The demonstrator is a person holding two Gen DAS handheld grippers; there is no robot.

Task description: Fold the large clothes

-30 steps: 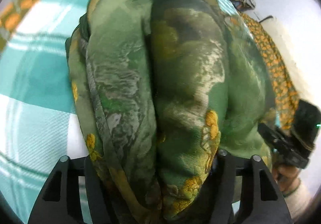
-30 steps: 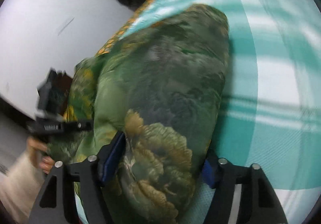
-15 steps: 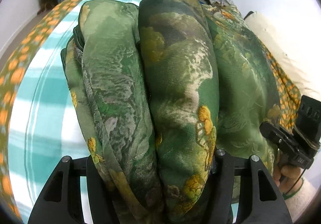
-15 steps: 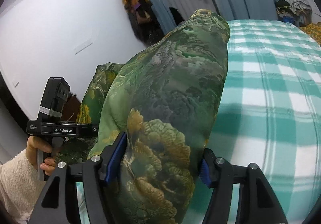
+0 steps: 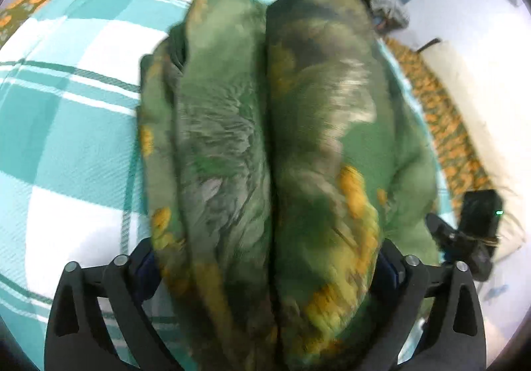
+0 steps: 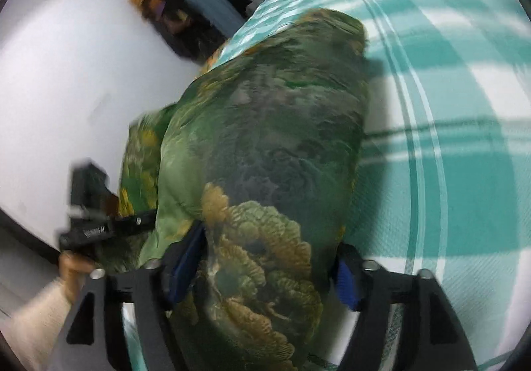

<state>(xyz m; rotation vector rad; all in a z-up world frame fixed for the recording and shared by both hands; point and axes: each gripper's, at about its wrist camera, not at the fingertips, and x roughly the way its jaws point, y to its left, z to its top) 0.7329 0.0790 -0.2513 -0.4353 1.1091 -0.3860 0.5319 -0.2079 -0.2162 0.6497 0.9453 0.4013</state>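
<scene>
Through the left wrist camera I see my left gripper (image 5: 265, 274) pinching a thick doubled bundle of the green patterned garment (image 5: 265, 145), two fat folds pressed side by side between the fingers. Half a second ago this view looked across the room; now it tilts down again onto the teal checked bedspread (image 5: 66, 145), and the picture is smeared, so I judge I am swinging the bundle down toward the bed. My other tool shows at the right edge.

Through the right wrist camera my right gripper (image 6: 265, 274) is clamped on the other end of the same garment (image 6: 275, 145), blue pads (image 6: 186, 258) biting into the cloth. The horizon has dropped away here too, and the bedspread (image 6: 448, 145) fills the right side. Both ends travel together, so the fold holds; next comes laying it flat.
</scene>
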